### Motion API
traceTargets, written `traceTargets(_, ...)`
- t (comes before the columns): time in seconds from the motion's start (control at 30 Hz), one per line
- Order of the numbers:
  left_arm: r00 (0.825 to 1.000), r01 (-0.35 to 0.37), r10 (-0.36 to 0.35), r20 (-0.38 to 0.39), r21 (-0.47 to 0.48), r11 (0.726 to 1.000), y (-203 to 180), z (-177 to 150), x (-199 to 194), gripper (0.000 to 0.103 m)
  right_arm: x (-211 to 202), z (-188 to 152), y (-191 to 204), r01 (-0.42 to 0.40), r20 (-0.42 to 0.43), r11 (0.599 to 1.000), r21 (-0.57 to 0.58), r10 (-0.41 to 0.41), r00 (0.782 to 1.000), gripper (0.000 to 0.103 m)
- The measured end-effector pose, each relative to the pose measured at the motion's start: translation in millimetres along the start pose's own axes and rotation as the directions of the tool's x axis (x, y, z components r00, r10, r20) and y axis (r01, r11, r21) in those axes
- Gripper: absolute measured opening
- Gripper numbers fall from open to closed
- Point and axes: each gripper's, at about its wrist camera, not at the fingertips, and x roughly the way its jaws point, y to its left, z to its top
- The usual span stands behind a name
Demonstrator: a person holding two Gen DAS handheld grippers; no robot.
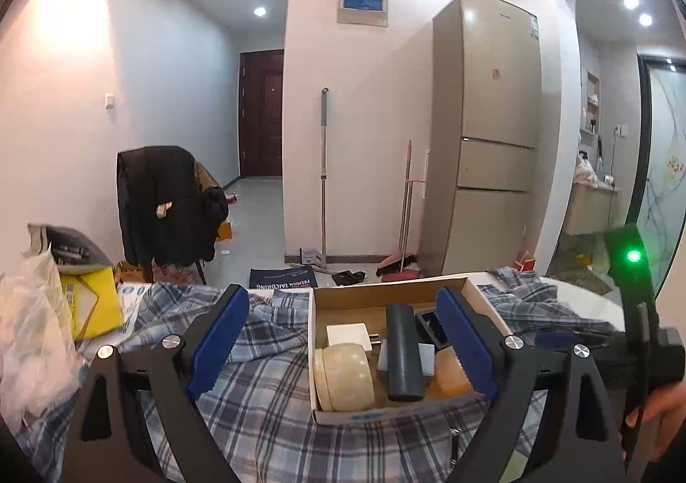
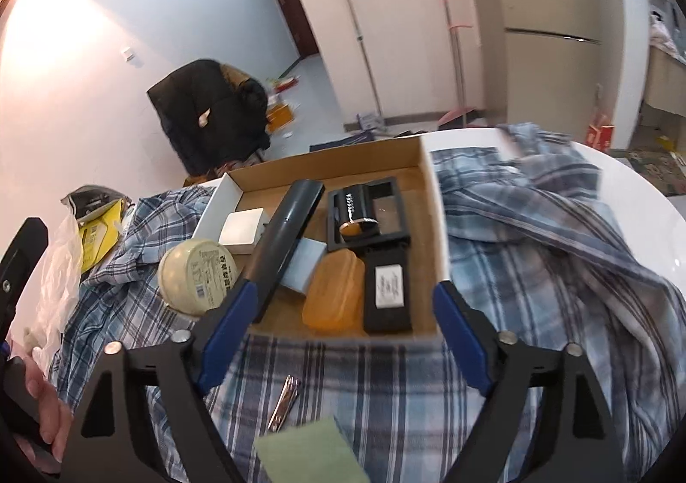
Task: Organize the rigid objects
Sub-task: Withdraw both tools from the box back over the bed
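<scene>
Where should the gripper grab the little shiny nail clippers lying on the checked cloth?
Probably across the narrow middle of the nail clippers, coming straight down from above. They lie flat on the checked cloth, long and thin, so the fingers should close on the two long edges. The right gripper is open, empty and nearest; the green pad beside their lower end leaves little room there.

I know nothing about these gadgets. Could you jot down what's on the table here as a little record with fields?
Setting: table draped with a plaid cloth
Container: open cardboard box
In the box: dark grey tube, round cream tin, orange soap case, white adapter, black tray
Outside the box: nail clippers, green sponge
Left gripper: open, empty
Right gripper: open, empty
</scene>
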Motion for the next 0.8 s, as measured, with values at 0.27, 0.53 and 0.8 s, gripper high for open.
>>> traceTargets(0.27,1.000,0.023,-0.024,-0.021,-0.046,0.999,9.7,-10.3,-37.9,0.091,-42.5,-22.7,-0.6,0.011,0.006,0.999,0.053,-0.011,1.000,0.088)
traceTargets(0.53,0.999,0.028,-0.031,-0.034,-0.070,0.997,10.2,-28.1,-78.2,0.091,-76.1,-48.5,5.8,0.019,-0.007,0.999,0.029,-0.019,1.000,0.088)
traceTargets(0.8,0.999,0.032,-0.035,-0.038,-0.086,0.996,13.4,-40.2,-105.3,0.091,-93.0,-65.6,-6.3,0.063,-0.028,0.995,-0.077,-0.066,0.997,0.088)
